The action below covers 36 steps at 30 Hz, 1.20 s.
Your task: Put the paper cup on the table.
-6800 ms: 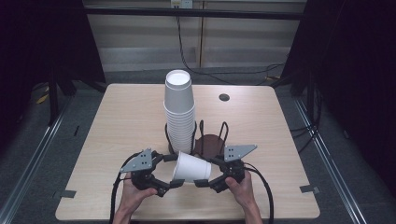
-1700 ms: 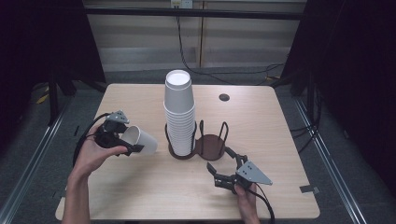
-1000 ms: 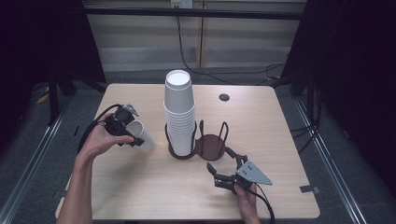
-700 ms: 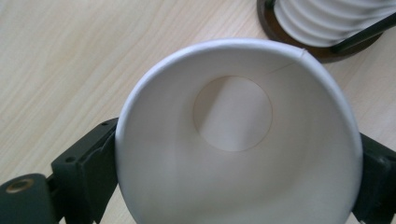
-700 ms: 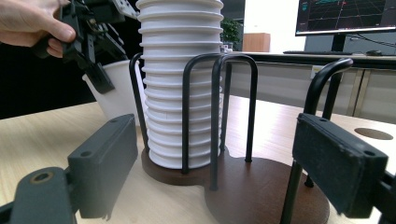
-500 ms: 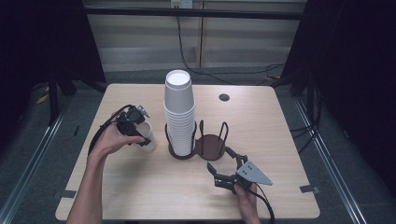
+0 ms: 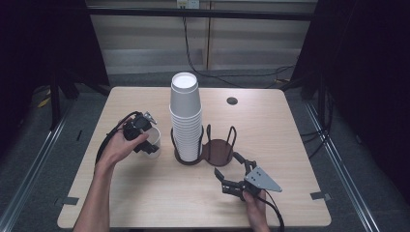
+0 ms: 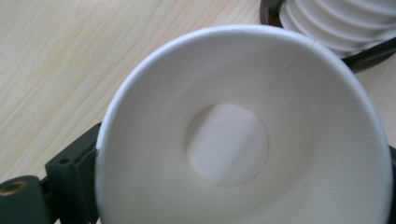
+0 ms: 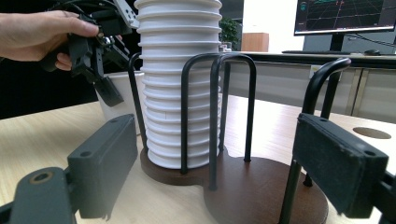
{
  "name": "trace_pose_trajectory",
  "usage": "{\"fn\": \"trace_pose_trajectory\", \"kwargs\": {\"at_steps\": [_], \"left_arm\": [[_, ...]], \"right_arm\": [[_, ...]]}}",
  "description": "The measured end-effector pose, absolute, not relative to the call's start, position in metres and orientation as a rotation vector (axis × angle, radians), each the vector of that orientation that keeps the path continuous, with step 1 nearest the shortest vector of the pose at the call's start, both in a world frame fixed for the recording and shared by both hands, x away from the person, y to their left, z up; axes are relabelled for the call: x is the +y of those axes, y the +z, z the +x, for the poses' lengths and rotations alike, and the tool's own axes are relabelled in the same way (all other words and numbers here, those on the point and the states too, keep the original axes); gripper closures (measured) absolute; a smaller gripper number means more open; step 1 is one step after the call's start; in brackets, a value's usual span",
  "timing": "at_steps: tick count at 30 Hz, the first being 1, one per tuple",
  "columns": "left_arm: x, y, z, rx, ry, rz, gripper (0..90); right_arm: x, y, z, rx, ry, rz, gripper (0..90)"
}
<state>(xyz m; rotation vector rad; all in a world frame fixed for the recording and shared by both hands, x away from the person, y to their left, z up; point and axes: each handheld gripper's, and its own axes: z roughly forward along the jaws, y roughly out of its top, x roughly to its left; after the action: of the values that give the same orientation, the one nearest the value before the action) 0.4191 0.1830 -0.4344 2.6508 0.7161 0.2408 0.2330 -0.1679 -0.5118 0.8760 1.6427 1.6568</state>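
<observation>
Toward the table's (image 7: 290, 130) left edge, the left gripper (image 7: 138, 130) pinches a single paper cup (image 7: 153, 143) by its rim, mouth up; its jaws are mostly hidden behind the cup. Beside it, the cup stack (image 7: 185, 118) fills one ring of the wire holder (image 7: 218, 149); the other ring sits empty. Near the front edge, the right gripper (image 7: 231, 176) rests spread wide, holding nothing, with bare tabletop around it.

Monitor (image 9: 344, 16) on far desk (screen lit); round grommet hole (image 7: 232, 101) in tabletop.
</observation>
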Motion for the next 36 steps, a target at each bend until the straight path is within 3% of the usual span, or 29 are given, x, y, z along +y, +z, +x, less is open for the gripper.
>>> {"fn": "trace_pose_trajectory", "kwargs": {"at_steps": [8, 21, 24, 27, 36], "left_arm": [[0.193, -0.444, 0.418, 0.721, 0.191, 2.625, 10.5], [0.21, -0.457, 0.413, 0.728, 0.188, 2.54, 8.1], [0.214, -0.459, 0.412, 0.714, 0.181, 2.534, 15.7], [0.218, -0.461, 0.41, 0.722, 0.167, 2.532, 15.7], [0.237, -0.45, 0.397, 0.748, 0.19, 2.387, 15.7]], "right_arm": [[-0.168, -0.512, 0.233, 1.651, 1.667, 0.867, 13.8], [-0.168, -0.512, 0.233, 1.65, 1.665, 0.869, 13.7], [-0.168, -0.512, 0.233, 1.649, 1.665, 0.869, 13.7], [-0.168, -0.512, 0.233, 1.65, 1.665, 0.87, 13.7], [-0.168, -0.512, 0.233, 1.649, 1.665, 0.868, 13.7]]}}
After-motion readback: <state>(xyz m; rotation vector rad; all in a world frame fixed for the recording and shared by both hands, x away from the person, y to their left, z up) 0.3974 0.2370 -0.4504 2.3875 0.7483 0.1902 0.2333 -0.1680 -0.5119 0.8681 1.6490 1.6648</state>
